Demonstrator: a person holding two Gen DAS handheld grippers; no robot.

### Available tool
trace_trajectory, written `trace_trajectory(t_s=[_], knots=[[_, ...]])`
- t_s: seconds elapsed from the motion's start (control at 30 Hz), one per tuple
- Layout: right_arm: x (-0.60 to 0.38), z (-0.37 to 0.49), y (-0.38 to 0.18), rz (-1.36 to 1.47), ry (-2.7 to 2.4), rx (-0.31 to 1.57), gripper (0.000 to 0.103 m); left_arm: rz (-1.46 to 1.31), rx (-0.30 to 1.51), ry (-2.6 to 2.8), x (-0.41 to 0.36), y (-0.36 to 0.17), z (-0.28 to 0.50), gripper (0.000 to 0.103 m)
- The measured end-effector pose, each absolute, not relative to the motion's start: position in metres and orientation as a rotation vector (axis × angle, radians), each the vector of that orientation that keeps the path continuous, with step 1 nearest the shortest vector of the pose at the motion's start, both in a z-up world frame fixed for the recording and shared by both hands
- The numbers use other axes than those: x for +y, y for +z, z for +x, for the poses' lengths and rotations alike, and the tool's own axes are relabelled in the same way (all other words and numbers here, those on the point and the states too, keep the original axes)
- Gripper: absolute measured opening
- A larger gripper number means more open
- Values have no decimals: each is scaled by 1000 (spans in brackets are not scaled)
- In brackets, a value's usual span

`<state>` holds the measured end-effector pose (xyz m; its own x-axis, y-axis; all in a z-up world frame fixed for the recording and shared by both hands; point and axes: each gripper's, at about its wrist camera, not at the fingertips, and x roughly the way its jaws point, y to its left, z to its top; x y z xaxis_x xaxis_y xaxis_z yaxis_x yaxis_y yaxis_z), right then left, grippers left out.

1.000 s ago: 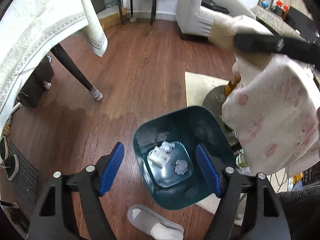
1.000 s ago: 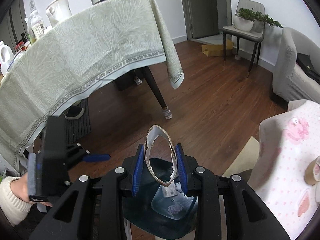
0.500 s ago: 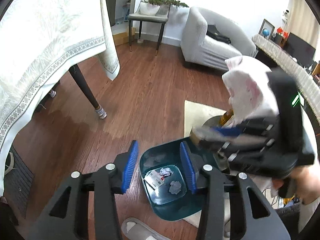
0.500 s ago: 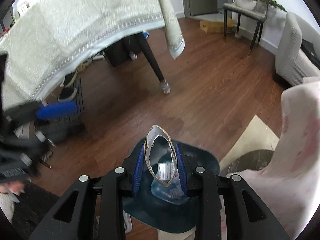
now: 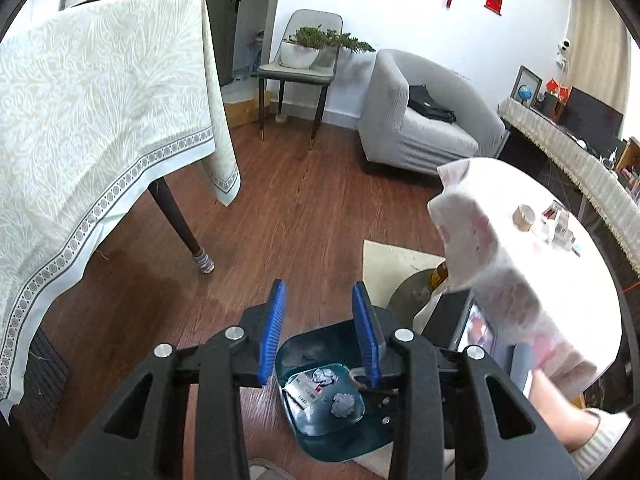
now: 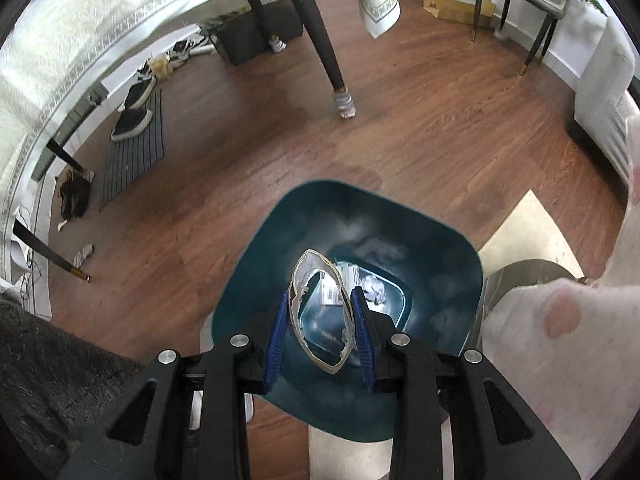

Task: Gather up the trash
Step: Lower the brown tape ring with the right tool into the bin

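My right claw is pinching a squashed cardboard ring above the bin; my left claw, empty, has just been closing. Releasing off-centre risks it bouncing off the rim.

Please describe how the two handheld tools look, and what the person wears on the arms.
Both tools, the left tool and the right tool, are black plastic frames with triangular cut-outs, round silver bolt heads and two ribbed blue pads. No cables show. In the left wrist view, the right arm ends in a cream knitted cuff.
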<state>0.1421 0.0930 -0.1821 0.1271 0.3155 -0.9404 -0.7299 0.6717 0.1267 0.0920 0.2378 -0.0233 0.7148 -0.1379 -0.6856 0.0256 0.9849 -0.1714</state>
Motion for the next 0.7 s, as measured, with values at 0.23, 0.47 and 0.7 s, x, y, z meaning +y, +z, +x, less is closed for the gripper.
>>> trace_trajectory(t_s=[0.23, 0.47, 0.7], knots=[[84, 135, -185, -417, 799, 1224, 52, -145, 753, -82, 231, -13, 96, 37], [74, 126, -167, -408, 836, 1183, 52, -134, 724, -95, 216, -1, 100, 37], [63, 114, -118, -349, 885, 1073, 50, -112, 681, -94, 202, 13, 104, 37]])
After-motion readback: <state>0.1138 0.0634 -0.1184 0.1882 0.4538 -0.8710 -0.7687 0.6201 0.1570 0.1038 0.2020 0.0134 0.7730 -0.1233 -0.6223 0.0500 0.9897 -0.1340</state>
